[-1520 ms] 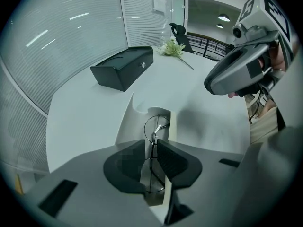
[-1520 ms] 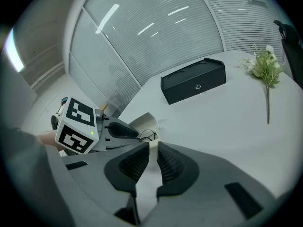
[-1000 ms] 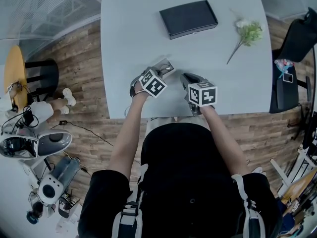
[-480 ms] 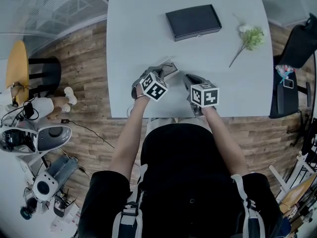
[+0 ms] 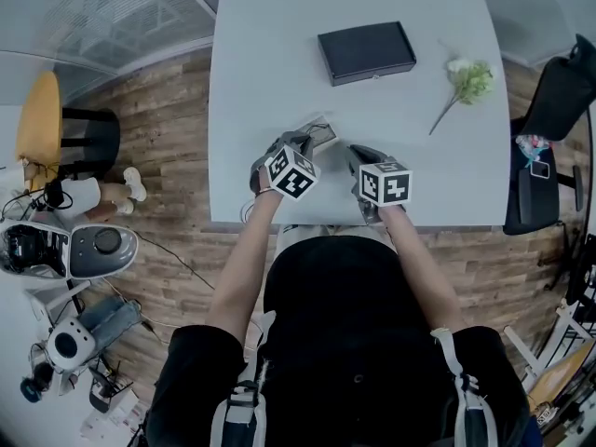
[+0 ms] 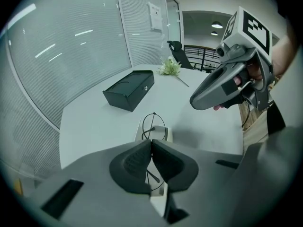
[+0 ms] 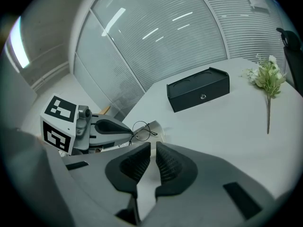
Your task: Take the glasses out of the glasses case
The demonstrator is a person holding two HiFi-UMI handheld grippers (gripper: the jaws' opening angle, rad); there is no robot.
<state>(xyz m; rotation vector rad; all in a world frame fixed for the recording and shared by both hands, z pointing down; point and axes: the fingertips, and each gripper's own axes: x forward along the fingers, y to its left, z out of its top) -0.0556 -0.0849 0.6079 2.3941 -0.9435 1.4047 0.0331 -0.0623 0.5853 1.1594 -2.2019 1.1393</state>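
Observation:
Thin black wire glasses (image 6: 154,124) hang from my left gripper (image 6: 151,143), whose jaws are shut on the frame. They hang just above the pale open glasses case (image 6: 161,135) on the white table. In the right gripper view the left gripper (image 7: 127,133) holds the glasses (image 7: 140,128) over the case (image 7: 156,126). My right gripper (image 7: 153,146) sits just right of the case, jaws a narrow slit apart. The near end of the case is hidden behind them, so I cannot tell whether they pinch it. Both grippers (image 5: 296,145) (image 5: 354,154) are near the table's front edge.
A black box (image 5: 366,52) lies at the far side of the table (image 5: 251,73), and a flower sprig (image 5: 468,80) lies to its right. A black chair (image 5: 549,101) stands off the right edge. Wooden floor surrounds the table.
My left gripper has risen a little and tilted, with the glasses in its jaws. The right gripper has stayed in place.

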